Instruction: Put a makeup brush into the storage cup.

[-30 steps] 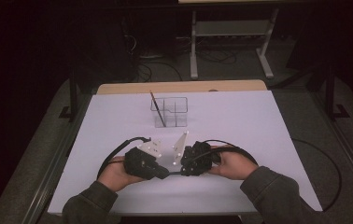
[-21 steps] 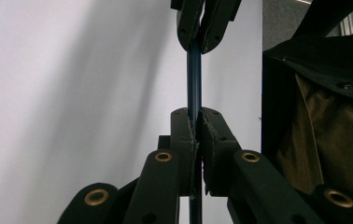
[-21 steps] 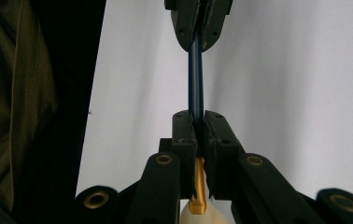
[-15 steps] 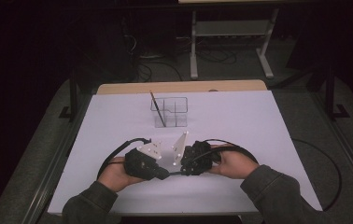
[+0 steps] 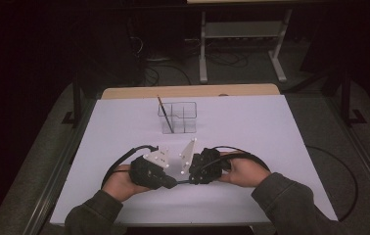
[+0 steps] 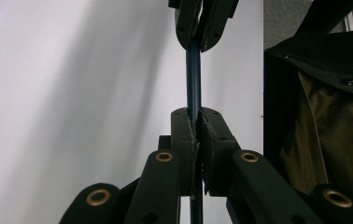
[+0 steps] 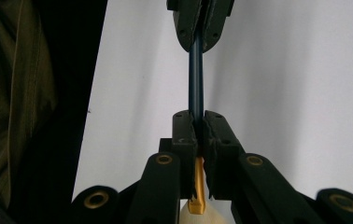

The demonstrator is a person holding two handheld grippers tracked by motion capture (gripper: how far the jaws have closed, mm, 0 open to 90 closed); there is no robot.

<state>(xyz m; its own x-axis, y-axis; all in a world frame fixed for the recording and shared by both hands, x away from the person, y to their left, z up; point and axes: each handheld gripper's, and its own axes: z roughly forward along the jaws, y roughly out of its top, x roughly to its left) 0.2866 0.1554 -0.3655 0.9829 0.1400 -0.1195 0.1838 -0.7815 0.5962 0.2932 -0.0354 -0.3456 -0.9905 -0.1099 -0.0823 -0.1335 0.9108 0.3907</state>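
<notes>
1. Spanning the near half of the picture, the white-topped table (image 5: pixel 281 127) carries everything I am working on, its pale wooden far edge just behind a clear plastic four-compartment organiser box (image 5: pixel 178 117).
2. Both my hands come in from the near edge in olive sleeves, the two grippers meeting nose to nose close to me, well apart from the box.
3. One thin dark pencil-like stick (image 5: pixel 165 113) already leans in the box's front left compartment, so I judge that part of the job done.
4. My left gripper (image 6: pixel 196 127) is clamped tight on a slim dark-blue pen barrel (image 6: pixel 193 77), its pads pinching the shaft from both sides.
5. My right gripper (image 7: pixel 198 126) is likewise closed hard on the same barrel (image 7: pixel 195 74), with a yellow piece at the pen's end (image 7: pixel 198 186) showing behind its pads.
6. The pen therefore hangs level between the two tools above the table, each gripper taking one end, with only a short bare length of shaft between them.
7. What is left, as I read it: whatever this two-handed hold is for, pulling a cap off or passing the pen across, is not finished, and the pen has yet to join the stick in the box.
</notes>
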